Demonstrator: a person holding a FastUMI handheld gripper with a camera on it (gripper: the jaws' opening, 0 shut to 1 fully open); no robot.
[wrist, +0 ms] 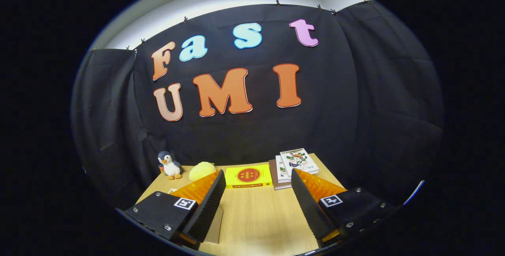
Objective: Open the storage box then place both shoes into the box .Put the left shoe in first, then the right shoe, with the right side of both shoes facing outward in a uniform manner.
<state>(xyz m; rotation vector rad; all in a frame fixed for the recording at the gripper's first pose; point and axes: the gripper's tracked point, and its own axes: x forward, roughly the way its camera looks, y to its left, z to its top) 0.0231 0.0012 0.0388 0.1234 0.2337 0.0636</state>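
- The gripper (257, 172) is held level above the wooden table (256, 216), looking along the tabletop toward the back wall.
- Its fingers (207, 200) are spread wide and nothing is gripped between them, just bare wood down the gap. So: released, carrying nothing.
- Beyond the fingertips a yellow book (248, 176) is laid flat, with a stack of books (294, 163) just to its right.
- Further left at the back, a penguin plush (169, 165) is stood upright, with a yellow soft toy (201, 170) just beside it.
- A tan flat piece (215, 222) is tucked under the left finger; what it is can't be made out, honestly.
- Where the storage box and the shoes are can't be told from this angle, so nothing can be said about lid open or closed, or shoes in or out.
- Progress-wise, two readings are fitted by this: shoes waiting to be boxed somewhere off to the side or below, or both already boxed and the gripper lifted clear. It isn't settled by an open, unloaded gripper pointed at the wall.
- Shoe order and which side faces out can't be checked either.
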